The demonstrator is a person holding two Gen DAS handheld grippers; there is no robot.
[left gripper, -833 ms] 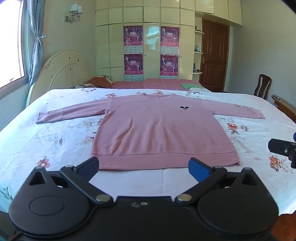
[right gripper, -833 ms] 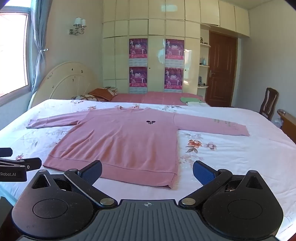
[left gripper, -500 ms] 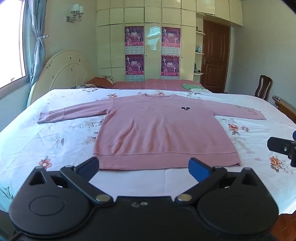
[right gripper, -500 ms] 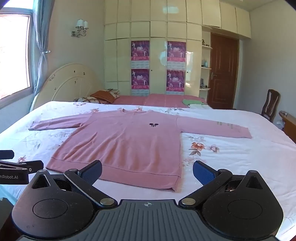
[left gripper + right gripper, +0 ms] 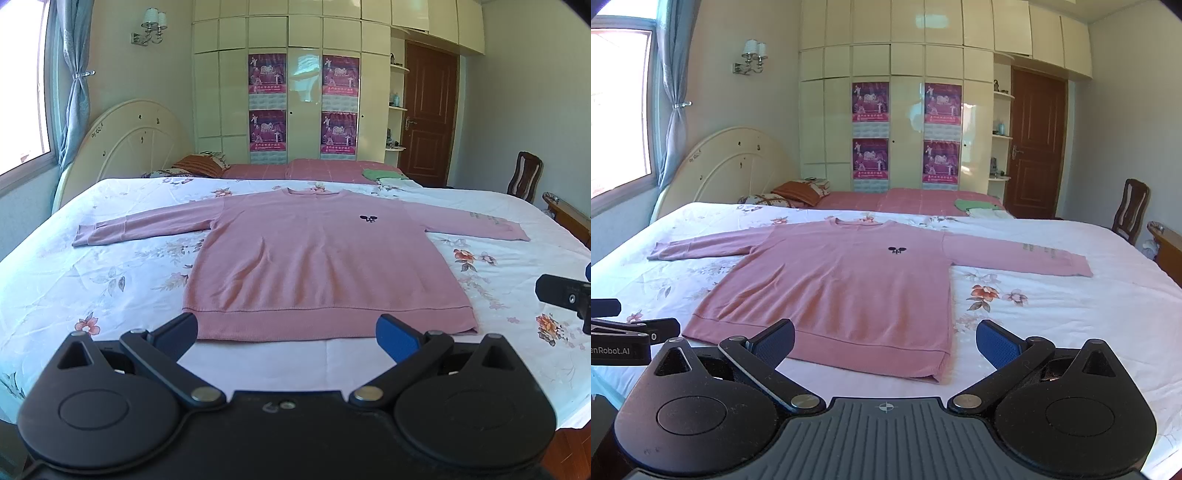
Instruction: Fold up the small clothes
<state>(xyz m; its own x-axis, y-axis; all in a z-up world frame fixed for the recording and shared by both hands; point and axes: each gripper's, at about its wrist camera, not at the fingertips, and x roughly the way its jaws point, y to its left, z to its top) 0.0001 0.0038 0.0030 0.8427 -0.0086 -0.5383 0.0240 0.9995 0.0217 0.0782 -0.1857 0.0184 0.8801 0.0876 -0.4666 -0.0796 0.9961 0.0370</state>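
A pink long-sleeved sweater (image 5: 314, 258) lies flat on the bed, front up, both sleeves spread out sideways, hem nearest me. It also shows in the right wrist view (image 5: 846, 284). My left gripper (image 5: 288, 332) is open and empty, just short of the hem's middle. My right gripper (image 5: 886, 341) is open and empty, near the hem's right corner. The right gripper's tip (image 5: 565, 295) shows at the right edge of the left wrist view. The left gripper (image 5: 628, 339) shows at the left edge of the right wrist view.
The bed has a white floral sheet (image 5: 74, 280) and a cream round headboard (image 5: 129, 144) at the left. A second bed with a pink cover (image 5: 905, 199), a wardrobe, a brown door and a wooden chair (image 5: 1130, 206) stand behind.
Both grippers have shifted slightly; the sweater sits a little lower and nearer in the right wrist view. The sweater itself has not moved and both grippers stay open.
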